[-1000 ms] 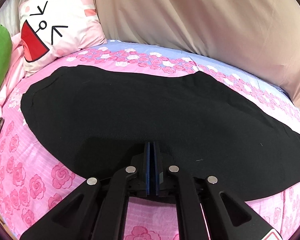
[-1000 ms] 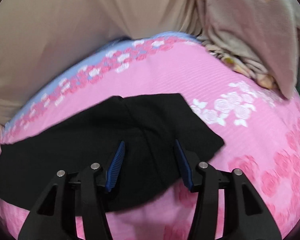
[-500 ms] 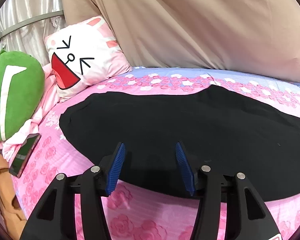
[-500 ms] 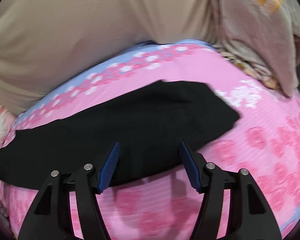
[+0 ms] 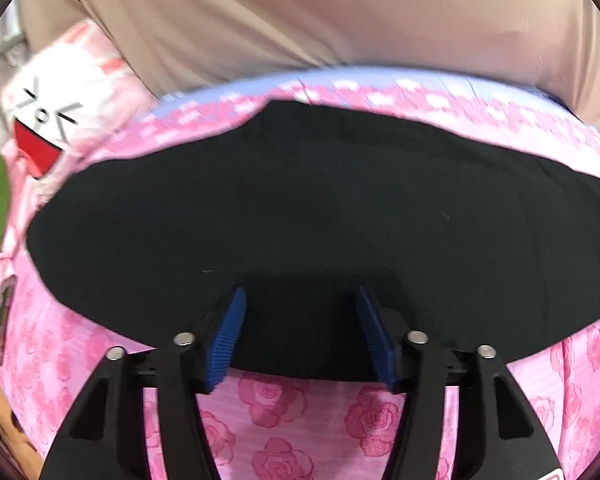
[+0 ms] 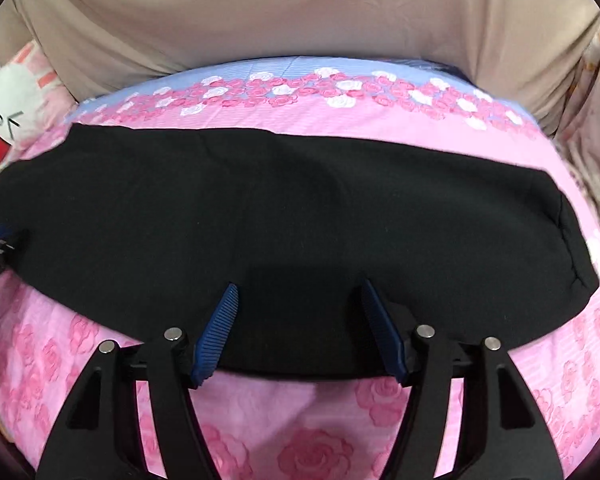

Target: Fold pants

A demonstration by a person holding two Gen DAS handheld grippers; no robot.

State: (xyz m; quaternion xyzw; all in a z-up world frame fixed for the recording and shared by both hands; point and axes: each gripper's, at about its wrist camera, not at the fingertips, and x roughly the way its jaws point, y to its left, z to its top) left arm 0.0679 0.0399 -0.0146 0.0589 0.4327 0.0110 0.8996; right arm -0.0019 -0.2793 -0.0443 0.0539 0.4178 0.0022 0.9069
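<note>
The black pants [image 6: 284, 216] lie flat in one long band across the middle of both frames on the pink rose bedsheet [image 6: 308, 432], seemingly doubled leg over leg and smoothed so a crosswise fold can come next, I'd guess. The left gripper [image 5: 300, 334] and right gripper [image 6: 298, 330] each hover at the lower centre over the near hem, blue pads spread wide with nothing between them, probably lining up a fresh pinch. The left view is motion-blurred, the cartoon-face pillow [image 5: 56, 120] smears at upper left, and any layers are lost in the blackness
</note>
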